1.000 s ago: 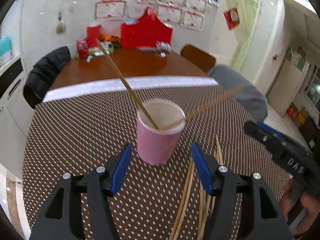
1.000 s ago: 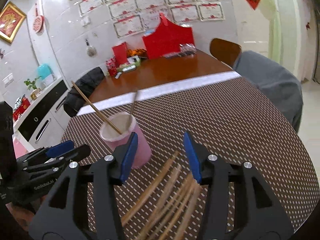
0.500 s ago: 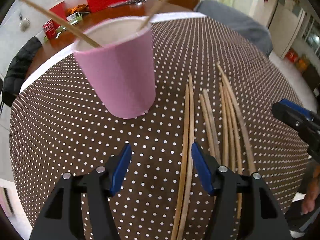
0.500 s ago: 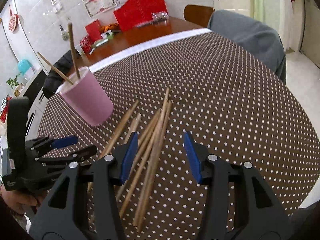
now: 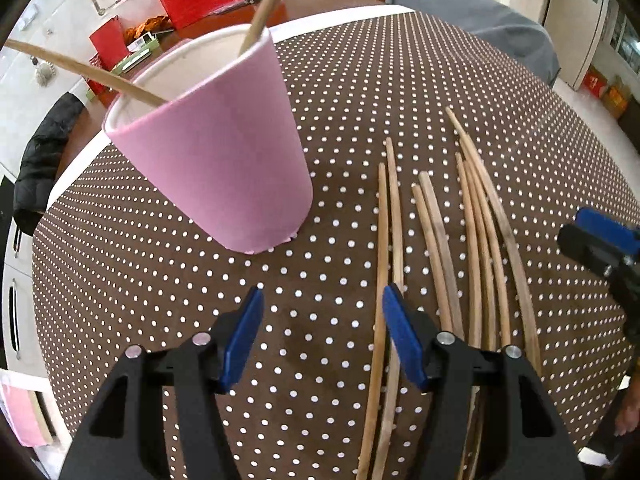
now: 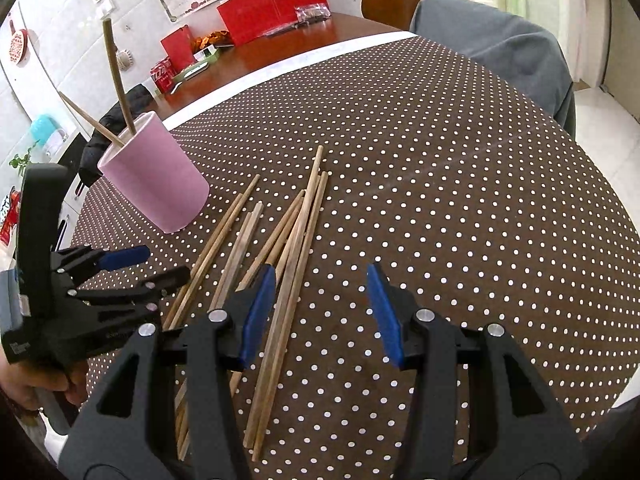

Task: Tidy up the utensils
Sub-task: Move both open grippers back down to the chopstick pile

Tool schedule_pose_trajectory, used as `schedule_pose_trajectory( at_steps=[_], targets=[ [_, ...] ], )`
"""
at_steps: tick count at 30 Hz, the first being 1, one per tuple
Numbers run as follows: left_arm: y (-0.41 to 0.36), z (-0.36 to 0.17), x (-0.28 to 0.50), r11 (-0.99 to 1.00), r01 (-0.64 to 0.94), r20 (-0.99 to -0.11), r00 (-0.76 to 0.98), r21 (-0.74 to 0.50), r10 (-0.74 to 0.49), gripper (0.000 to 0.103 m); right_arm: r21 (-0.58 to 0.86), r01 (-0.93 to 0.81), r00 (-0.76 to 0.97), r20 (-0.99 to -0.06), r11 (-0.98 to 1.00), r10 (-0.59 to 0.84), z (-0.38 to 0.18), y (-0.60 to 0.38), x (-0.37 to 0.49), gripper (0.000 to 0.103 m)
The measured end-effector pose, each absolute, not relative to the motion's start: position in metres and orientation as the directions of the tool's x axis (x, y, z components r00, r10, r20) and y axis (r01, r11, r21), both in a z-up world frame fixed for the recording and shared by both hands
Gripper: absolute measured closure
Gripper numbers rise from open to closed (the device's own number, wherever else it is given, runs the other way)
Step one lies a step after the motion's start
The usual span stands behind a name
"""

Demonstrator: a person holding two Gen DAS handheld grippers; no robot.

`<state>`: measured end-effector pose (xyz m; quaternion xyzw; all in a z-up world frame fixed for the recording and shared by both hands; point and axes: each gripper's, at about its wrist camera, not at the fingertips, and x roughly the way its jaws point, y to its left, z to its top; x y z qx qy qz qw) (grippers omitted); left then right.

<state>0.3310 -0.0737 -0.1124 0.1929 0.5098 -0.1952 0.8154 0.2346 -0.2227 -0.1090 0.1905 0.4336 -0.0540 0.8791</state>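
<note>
A pink cup (image 5: 224, 148) stands on the dotted brown tablecloth with two wooden chopsticks (image 5: 80, 70) leaning in it; it also shows in the right wrist view (image 6: 156, 184). Several loose chopsticks (image 5: 472, 232) lie side by side to the cup's right, also in the right wrist view (image 6: 288, 240). My left gripper (image 5: 322, 336) is open and empty, low over the cloth, with its right finger over the leftmost chopsticks. My right gripper (image 6: 320, 312) is open and empty, above the near ends of the chopsticks.
The round table (image 6: 460, 168) has a bare wooden far part with red boxes (image 6: 276, 4) and small items. A chair draped in grey cloth (image 6: 500, 48) stands at the far right. A black jacket (image 5: 40, 152) hangs at the left.
Both grippers have dropped from near the cup and tilted down toward the loose chopsticks. Both have stayed open and empty.
</note>
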Motion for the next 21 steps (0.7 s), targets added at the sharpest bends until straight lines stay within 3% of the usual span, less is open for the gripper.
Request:
schedule_pose_trajectory(
  at_steps=[16, 18, 21],
  targets=[
    [-0.095, -0.117, 0.354, 0.846, 0.514, -0.929, 0.365, 0.144, -0.064, 0.043, 0.297, 0.262, 0.617, -0.783, 0.918, 0.077, -0.109, -0.231, 0.239, 0.055],
    [-0.095, -0.116, 0.356, 0.85, 0.518, -0.936, 0.338, 0.1, -0.095, 0.067, 0.3, 0.261, 0.613, -0.785, 0.917, 0.083, -0.108, -0.234, 0.242, 0.055],
    [-0.097, -0.114, 0.358, 0.856, 0.516, -0.945, 0.291, 0.025, -0.148, 0.093, 0.322, 0.253, 0.587, -0.801, 0.912, 0.12, -0.107, -0.237, 0.25, 0.056]
  ],
)
